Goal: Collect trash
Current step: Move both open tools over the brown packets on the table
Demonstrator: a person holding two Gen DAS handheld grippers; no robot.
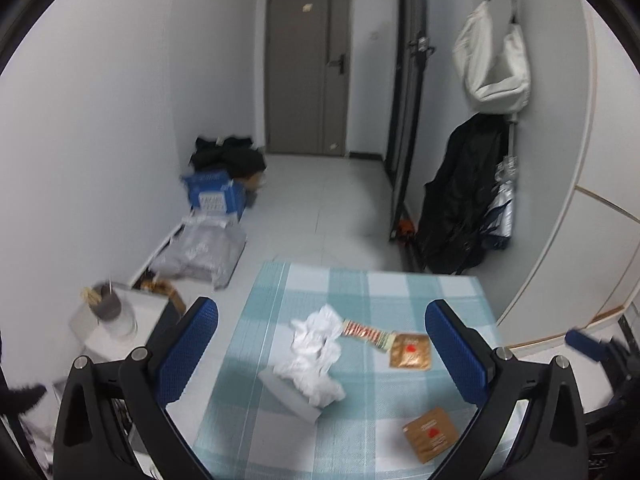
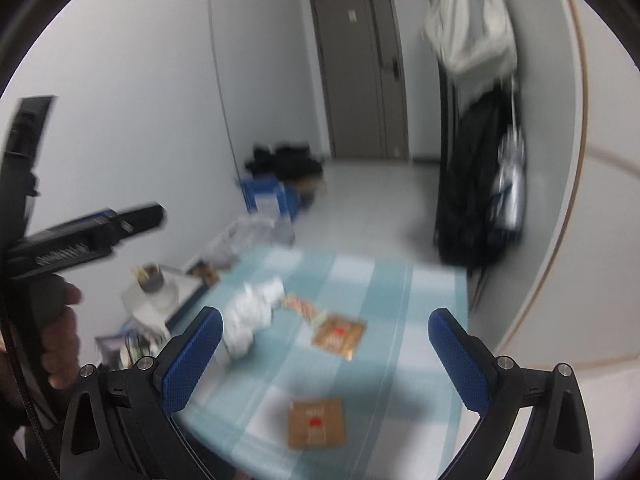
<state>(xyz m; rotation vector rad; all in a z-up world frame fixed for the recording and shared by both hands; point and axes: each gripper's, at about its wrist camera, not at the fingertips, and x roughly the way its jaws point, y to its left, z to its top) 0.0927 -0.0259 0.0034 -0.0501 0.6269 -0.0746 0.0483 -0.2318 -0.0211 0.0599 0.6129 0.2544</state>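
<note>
Trash lies scattered on a surface (image 1: 460, 292) under a blue-and-white checked cloth, the crumpled white tissue (image 1: 318, 354) serving as landmark; beneath its near edge sits a flat grey-white box (image 1: 292, 398), just beyond it a striped wrapper (image 1: 362, 332), and touching that wrapper's far end a shiny gold sachet (image 1: 411, 351); a brown card packet (image 1: 431, 434) lies well apart, nearer the camera. The left tool (image 1: 320, 356) hangs above the tissue with its blue pads spread wide and nothing between them; the right tool (image 2: 326, 360) is likewise spread and empty (its view is blurred), the gold sachet (image 2: 339, 336) and brown packet (image 2: 317, 423) showing between its fingers. The tissue looks light, soft and easily crushed, so a pinch across its bunched middle should do; the flat sachet and packet look thin and slick, likely best taken by an edge.
</note>
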